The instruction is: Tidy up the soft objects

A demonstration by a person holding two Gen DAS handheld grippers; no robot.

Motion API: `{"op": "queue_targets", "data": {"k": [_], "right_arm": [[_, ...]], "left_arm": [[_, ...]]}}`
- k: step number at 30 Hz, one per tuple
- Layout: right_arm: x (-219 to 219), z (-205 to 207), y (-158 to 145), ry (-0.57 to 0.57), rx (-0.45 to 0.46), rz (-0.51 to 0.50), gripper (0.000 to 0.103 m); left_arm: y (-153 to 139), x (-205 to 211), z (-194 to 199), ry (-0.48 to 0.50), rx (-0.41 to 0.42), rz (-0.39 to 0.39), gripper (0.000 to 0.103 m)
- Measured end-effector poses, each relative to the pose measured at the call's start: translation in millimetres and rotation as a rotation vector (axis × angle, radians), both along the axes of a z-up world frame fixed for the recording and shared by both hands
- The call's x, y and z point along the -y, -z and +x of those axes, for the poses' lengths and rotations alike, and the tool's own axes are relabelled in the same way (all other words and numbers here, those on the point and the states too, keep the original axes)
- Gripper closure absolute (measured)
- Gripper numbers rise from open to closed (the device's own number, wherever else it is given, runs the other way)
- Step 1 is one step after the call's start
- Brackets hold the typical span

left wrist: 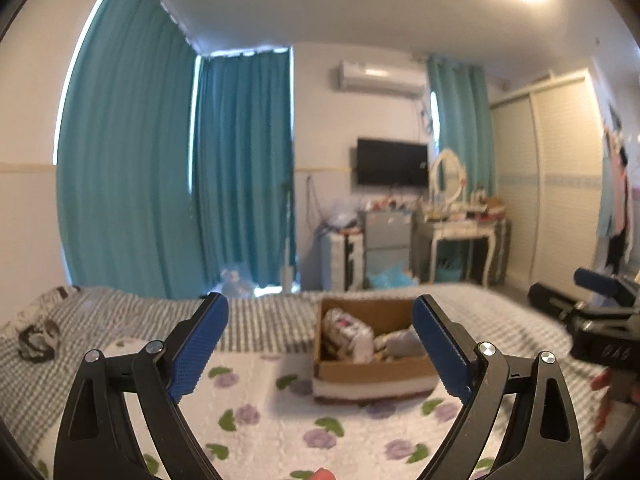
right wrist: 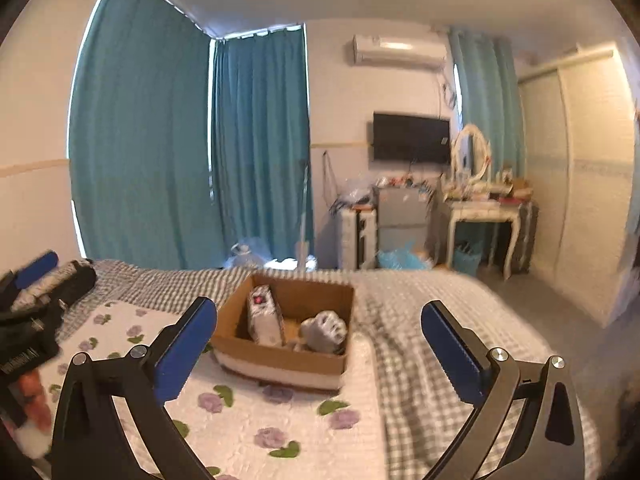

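Note:
A brown cardboard box (left wrist: pixel 372 372) (right wrist: pixel 280 364) sits on the bed, on a white blanket with purple flowers (left wrist: pixel 280 432) (right wrist: pixel 248 432). Inside it lie a folded patterned cloth (left wrist: pixel 348 334) (right wrist: pixel 263 316) and a grey soft bundle (left wrist: pixel 400 342) (right wrist: pixel 325 332). My left gripper (left wrist: pixel 320 344) hovers above the blanket, open, nothing between its blue pads, the box just ahead. My right gripper (right wrist: pixel 320 348) is open and empty too, with the box ahead and slightly left. Each gripper shows at the edge of the other's view, the right gripper (left wrist: pixel 600 320) and the left gripper (right wrist: pixel 36 300).
A grey checked bedspread (left wrist: pixel 100 320) (right wrist: pixel 420 340) covers the bed. A dark patterned item (left wrist: pixel 38 340) lies at its left. Beyond the bed's foot stand teal curtains (left wrist: pixel 160 160), a wall TV (left wrist: pixel 392 162), a small fridge (left wrist: pixel 388 248), a dressing table (left wrist: pixel 464 232) and a wardrobe (left wrist: pixel 552 184).

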State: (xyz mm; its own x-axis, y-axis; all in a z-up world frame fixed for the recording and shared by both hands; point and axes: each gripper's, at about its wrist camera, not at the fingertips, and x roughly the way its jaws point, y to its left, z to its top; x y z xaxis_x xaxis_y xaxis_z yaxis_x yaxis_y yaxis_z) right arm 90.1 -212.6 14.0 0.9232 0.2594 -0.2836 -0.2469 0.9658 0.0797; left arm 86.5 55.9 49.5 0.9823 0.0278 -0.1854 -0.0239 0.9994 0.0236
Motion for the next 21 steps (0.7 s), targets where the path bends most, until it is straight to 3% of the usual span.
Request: {"op": "queue_targets", "data": {"k": [4,9,21], "right_arm": [[1.2,17.4,19.3,-0.012,-0.038,0.021,0.000],[3.3,23.4,32.7,0.005,-0.047,0.045,0.000],[-3.2,20.8,33.6,0.006,-0.050,0.042,0.000]], "left_arm": [[24.0,5.1,16.1,-0.027,-0.040,0.044,0.008],[43.8,1.5,25.3,-0.010,-0.090,0.008,0.008],[47.5,5.6,25.5,0.010,-0.120,0.026,0.008]]}}
